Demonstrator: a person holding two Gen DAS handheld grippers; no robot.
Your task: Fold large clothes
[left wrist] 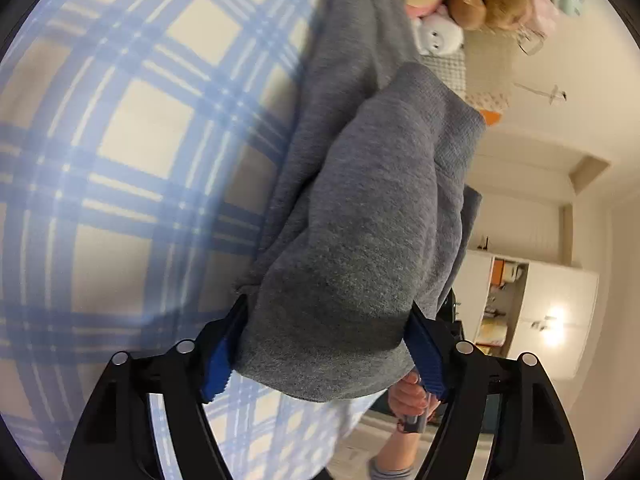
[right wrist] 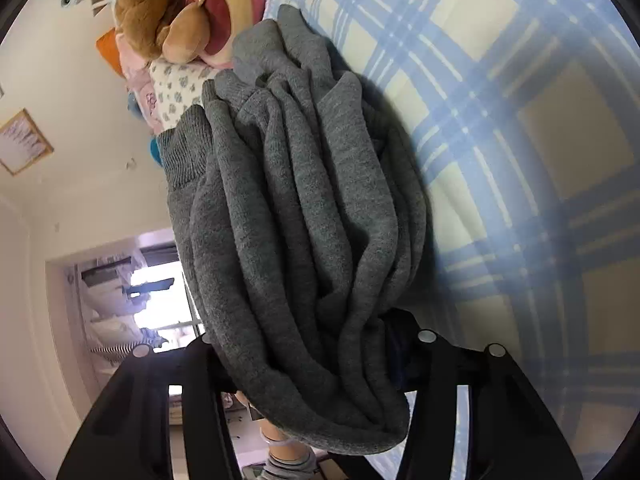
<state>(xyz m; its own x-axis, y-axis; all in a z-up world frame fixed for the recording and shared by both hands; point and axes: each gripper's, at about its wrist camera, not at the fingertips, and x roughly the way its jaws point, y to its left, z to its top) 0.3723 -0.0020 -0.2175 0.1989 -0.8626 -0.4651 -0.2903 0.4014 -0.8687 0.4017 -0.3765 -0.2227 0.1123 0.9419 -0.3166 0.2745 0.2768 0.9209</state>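
Holding the grey sweatshirt (left wrist: 352, 248) bunched between both tools, we have it lifted off the blue plaid bedsheet (left wrist: 112, 152), its far end trailing ahead of each gripper toward the pillows. The left gripper (left wrist: 324, 356) is clamped on a thick wad of the fabric, blue pads pressed into either side, so the cloth hangs forward from the jaws. The right gripper (right wrist: 316, 360) carries a deeper gather of pleated folds and a ribbed cuff (right wrist: 184, 148) ahead and to its left; the cloth drapes over its fingers, so we cannot tell whether they are closed on it. We judge the two grips sit on one edge so the garment can be raised and laid flat again. Beyond the fabric, at the far end, lie a brown teddy bear (right wrist: 148, 4) and a small white plush (left wrist: 438, 38).
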